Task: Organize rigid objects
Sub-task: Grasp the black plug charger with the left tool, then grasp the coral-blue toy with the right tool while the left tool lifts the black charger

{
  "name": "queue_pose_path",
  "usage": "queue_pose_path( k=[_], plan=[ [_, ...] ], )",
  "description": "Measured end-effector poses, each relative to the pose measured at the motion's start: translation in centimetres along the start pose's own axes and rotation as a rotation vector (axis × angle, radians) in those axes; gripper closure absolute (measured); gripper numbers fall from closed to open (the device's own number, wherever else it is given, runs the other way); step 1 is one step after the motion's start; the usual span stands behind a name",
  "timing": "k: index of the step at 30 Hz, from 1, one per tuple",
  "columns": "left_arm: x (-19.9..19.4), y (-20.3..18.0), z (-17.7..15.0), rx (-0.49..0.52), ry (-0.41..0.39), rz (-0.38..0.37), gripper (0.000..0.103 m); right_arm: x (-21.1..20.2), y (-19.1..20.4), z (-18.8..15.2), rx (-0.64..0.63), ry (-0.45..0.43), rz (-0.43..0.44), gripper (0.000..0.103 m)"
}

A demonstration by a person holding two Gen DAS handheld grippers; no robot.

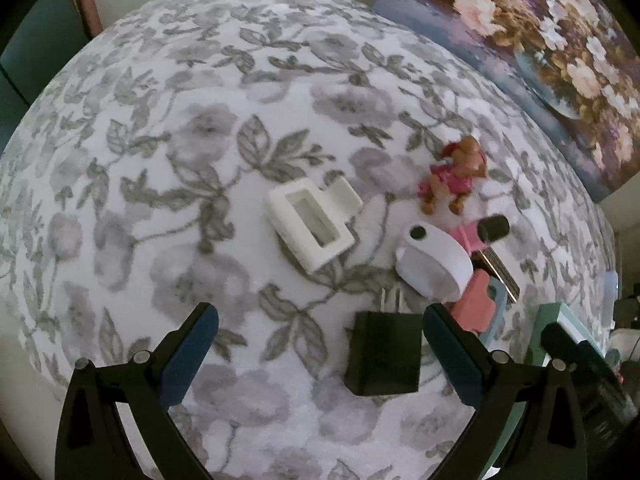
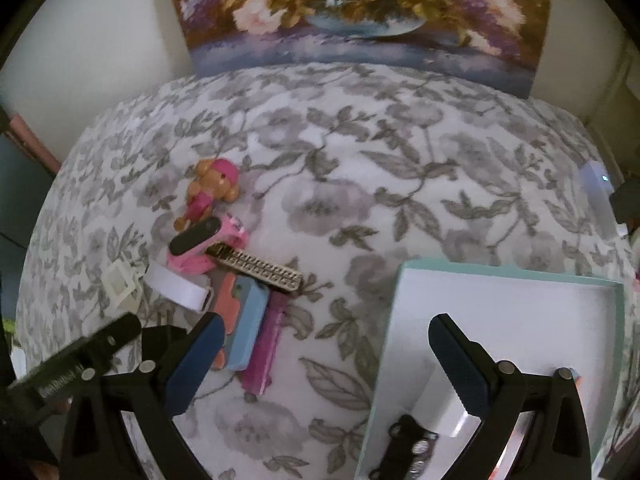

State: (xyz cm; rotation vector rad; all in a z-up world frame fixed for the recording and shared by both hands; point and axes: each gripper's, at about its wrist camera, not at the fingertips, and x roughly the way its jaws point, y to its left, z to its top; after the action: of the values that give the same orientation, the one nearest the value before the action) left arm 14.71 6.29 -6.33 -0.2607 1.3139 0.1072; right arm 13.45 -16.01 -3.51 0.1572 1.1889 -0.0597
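A pile of small rigid items lies on the flowered cloth. In the left wrist view my left gripper [image 1: 320, 354] is open just above the cloth, with a black plug adapter [image 1: 384, 354] lying between its fingers, close to the right one. Beyond are a white rectangular plastic frame [image 1: 312, 224], a white band [image 1: 432, 264], a toy dog [image 1: 456, 176] and a pink watch [image 1: 492, 228]. My right gripper [image 2: 326, 360] is open and holds nothing, its right finger over the teal box [image 2: 500, 272]. A white charger block [image 2: 444, 408] and a small black part [image 2: 408, 440] lie in the box.
Left of the box lie a gold-pinned black strip [image 2: 256, 268], a salmon piece [image 2: 228, 292], a blue case [image 2: 252, 320] and a magenta piece [image 2: 266, 348]. A flower painting [image 2: 360, 8] leans on the wall behind. The left gripper's body [image 2: 80, 360] shows at the lower left.
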Motion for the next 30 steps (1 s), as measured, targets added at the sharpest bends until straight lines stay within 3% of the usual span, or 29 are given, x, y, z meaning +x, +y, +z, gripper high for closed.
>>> queue_pose_path(
  k=[12, 19, 30],
  plan=[
    [1.6, -3.9, -1.7, 0.157, 0.055, -0.004, 0.024, 0.1, -0.4, -0.1, 0.012, 0.008, -0.001, 0.0],
    [2.3, -5.4, -3.0, 0.22, 0.099, -0.005, 0.054, 0.2, 0.2, -0.1, -0.014, 0.014, -0.004, 0.0],
    [1.9, -4.5, -2.7, 0.196, 0.093, -0.037, 0.059, 0.6, 1.4, -0.3, -0.04, 0.014, 0.013, 0.0]
  ],
)
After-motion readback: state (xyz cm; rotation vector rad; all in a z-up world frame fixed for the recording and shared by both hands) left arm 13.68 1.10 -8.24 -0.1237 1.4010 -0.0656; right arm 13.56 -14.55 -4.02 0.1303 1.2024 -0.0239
